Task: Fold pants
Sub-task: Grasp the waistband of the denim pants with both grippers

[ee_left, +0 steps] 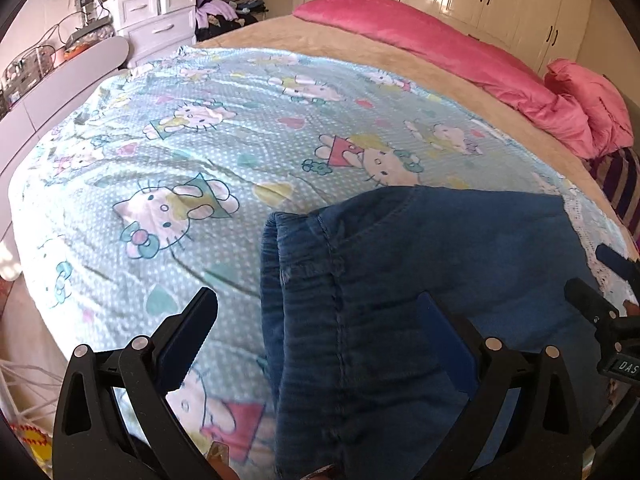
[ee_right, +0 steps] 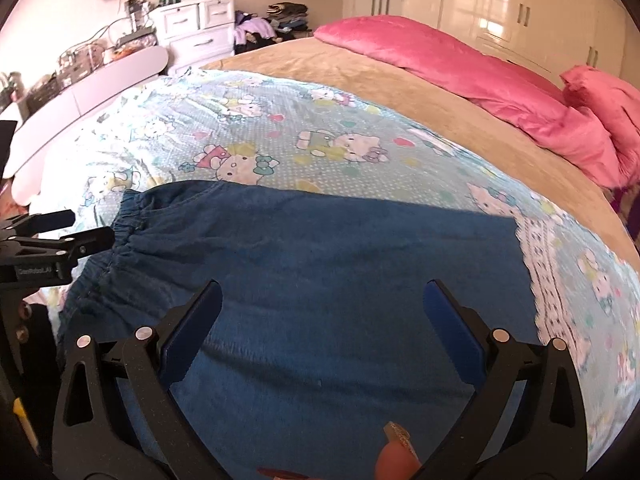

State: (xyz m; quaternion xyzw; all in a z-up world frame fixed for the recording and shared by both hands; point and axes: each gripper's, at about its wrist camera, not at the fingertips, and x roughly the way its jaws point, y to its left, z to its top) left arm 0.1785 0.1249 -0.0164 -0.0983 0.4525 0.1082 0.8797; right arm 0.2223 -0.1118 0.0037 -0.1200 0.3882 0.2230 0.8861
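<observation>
Blue denim pants (ee_left: 440,248) lie flat on a light-blue cartoon-cat blanket (ee_left: 180,140) on the bed, with the elastic waistband (ee_left: 276,240) at their left end. My left gripper (ee_left: 316,304) is open, its fingers astride the waistband end just above the cloth, holding nothing. In the right wrist view the pants (ee_right: 320,240) fill the foreground. My right gripper (ee_right: 323,292) hangs open over their middle, empty. The left gripper (ee_right: 90,227) shows by the waistband (ee_right: 124,232) at the left edge. The right gripper (ee_left: 596,276) shows at the right edge of the left wrist view.
A pink duvet (ee_right: 460,64) and a pillow (ee_right: 608,100) lie along the far side of the bed on a beige cover (ee_right: 360,68). White drawers (ee_right: 192,28), a cluttered shelf and a clothes pile stand at the back left, wardrobes (ee_right: 520,4) behind. A person's fingertip (ee_right: 396,460) shows at the bottom.
</observation>
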